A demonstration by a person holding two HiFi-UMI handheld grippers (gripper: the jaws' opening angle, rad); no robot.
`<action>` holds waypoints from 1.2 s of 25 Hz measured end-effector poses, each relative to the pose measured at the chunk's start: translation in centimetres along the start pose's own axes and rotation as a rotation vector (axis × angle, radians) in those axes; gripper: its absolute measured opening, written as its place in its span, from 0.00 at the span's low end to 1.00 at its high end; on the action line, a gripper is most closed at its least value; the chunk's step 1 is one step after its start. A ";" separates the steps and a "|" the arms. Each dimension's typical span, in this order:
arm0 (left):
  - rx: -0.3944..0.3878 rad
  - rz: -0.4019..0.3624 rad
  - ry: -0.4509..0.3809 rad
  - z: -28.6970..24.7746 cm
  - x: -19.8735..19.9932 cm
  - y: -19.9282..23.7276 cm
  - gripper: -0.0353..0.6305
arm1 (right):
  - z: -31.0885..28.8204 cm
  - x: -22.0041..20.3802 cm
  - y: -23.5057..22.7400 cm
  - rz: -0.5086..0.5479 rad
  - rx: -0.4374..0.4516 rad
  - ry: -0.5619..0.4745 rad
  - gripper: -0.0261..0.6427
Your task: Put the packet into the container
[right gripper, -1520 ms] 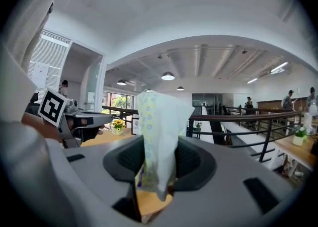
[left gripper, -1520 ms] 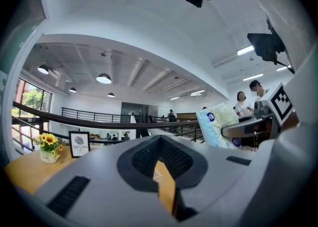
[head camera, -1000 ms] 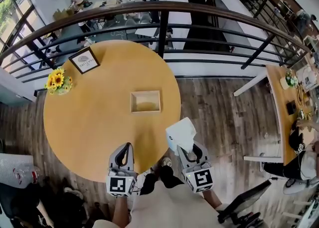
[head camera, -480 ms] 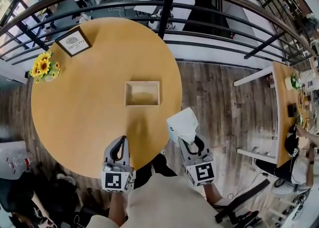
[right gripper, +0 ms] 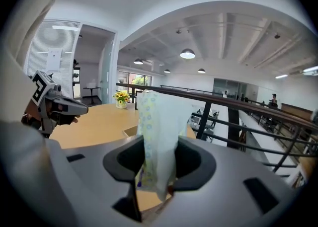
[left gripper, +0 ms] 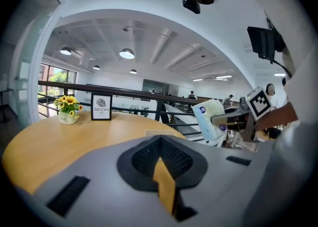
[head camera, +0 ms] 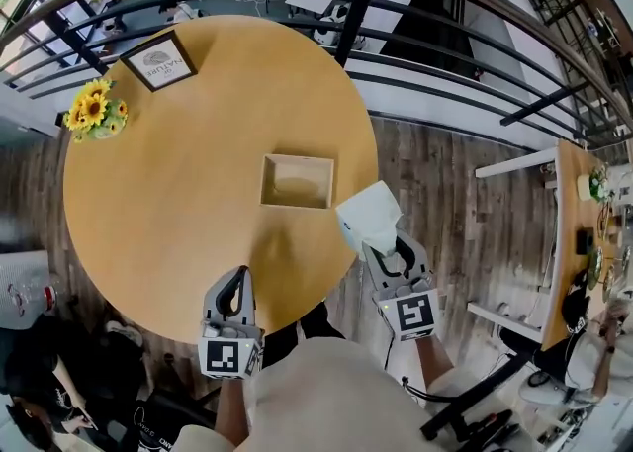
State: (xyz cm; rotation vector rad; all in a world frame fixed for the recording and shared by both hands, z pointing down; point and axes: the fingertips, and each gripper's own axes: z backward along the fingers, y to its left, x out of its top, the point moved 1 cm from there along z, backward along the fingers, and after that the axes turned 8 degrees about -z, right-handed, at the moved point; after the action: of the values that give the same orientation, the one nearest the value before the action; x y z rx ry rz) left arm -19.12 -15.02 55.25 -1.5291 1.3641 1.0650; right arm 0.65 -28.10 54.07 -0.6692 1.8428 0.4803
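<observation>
packet (head camera: pixel 368 218) in right tongs (head camera: pixel 382 243), just beside container (head camera: pixel 297 158); flowers (head camera: pixel 94 109), frame (head camera: pixel 165 60) well apart.

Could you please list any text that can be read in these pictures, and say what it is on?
"OF NATURE": on the framed sign beside the sunflowers, as read in the left gripper view.
Packet in the right gripper: printed marks, too blurred to read.
Marker cubes: square patterns only, no words.

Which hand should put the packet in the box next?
Right. The right gripper holds the packet, close to the container. The left gripper is empty, its jaws together, and sits farther back.
</observation>
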 end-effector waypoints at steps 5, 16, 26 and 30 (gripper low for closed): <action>0.090 0.024 0.007 1.2 0.2 0.7 0.06 | -2.8 1.1 -0.8 0.035 0.065 0.001 0.27; 0.372 0.123 0.048 8.1 -2.2 4.6 0.06 | -10.9 1.5 0.8 0.200 0.280 0.115 0.27; 0.383 0.142 0.033 9.0 -3.0 5.2 0.06 | -14.5 -0.6 2.6 0.363 0.433 0.259 0.27; 0.374 0.136 0.027 9.1 -2.7 5.3 0.06 | -14.9 -2.3 3.1 0.470 0.416 0.313 0.27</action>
State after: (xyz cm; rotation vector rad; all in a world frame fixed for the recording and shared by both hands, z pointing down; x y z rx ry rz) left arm -25.27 -6.07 54.79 -1.1932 1.6014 0.8131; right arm -11.32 -34.28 61.46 -0.0197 2.3179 0.2822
